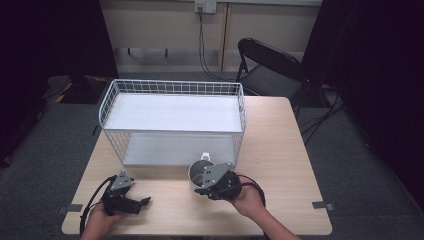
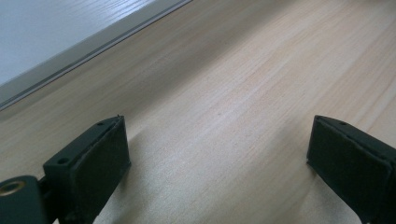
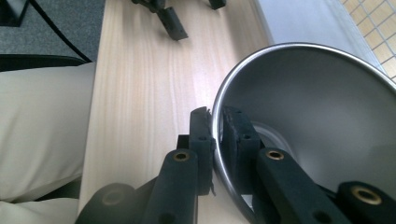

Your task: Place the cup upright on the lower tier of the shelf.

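A white metal cup (image 1: 199,173) with a small handle stands on the wooden table (image 1: 280,150), just in front of the wire rack. My right gripper (image 1: 216,181) is shut on the cup's rim, one jaw inside and one outside. In the right gripper view the shiny inside of the cup (image 3: 322,107) is close up, with the right gripper (image 3: 217,119) pinching its wall. My left gripper (image 1: 142,202) rests low near the table's front left, open, with bare wood between its jaws. The left gripper (image 2: 217,140) holds nothing.
A white wire rack (image 1: 172,86) with two white shelves takes up the back half of the table. A black folding chair (image 1: 270,65) stands behind the table at the right. A cable hangs from a wall socket (image 1: 204,6). The left gripper's jaws (image 3: 173,23) show far off.
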Demonstrator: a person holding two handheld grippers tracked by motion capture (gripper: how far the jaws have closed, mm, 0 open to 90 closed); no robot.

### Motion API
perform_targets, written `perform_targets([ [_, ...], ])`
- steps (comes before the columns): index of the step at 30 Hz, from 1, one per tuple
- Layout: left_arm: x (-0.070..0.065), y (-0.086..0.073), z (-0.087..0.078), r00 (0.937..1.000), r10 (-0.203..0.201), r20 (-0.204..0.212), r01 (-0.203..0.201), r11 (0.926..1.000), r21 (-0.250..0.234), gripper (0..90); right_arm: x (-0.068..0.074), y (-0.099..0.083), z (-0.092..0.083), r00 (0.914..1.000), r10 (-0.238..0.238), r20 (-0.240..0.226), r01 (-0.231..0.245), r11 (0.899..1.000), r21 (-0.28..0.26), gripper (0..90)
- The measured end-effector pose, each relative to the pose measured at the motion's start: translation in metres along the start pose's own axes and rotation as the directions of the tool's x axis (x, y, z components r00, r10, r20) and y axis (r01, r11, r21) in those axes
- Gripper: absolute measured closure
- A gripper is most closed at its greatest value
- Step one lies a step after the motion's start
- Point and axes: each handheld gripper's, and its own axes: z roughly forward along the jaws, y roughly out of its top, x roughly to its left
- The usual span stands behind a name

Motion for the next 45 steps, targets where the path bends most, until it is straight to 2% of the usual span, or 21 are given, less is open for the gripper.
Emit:
perform_targets([
  [5,0.000,0.000,0.000,1.0000,0.000,0.000,0.000,1.0000,0.000,5.0,-0.008,0.002,-0.001,0.9998,0.000,0.020,0.000,1.000,-0.005,82.2],
  [17,0.000,0.000,0.000,1.0000,-0.001,0.000,0.001,1.0000,0.000,5.0,-0.017,0.005,0.003,0.9986,-0.016,0.051,0.015,1.000,0.010,82.2],
  [24,0.000,0.000,0.000,1.0000,0.000,0.000,0.000,1.0000,0.000,5.0,-0.023,0.006,0.003,0.9977,-0.006,0.067,0.006,1.000,0.007,82.2],
  [45,0.000,0.000,0.000,1.0000,0.000,0.000,0.000,1.0000,0.000,4.9,-0.036,0.014,0.007,0.9882,-0.022,0.151,0.022,1.000,0.004,82.2],
])
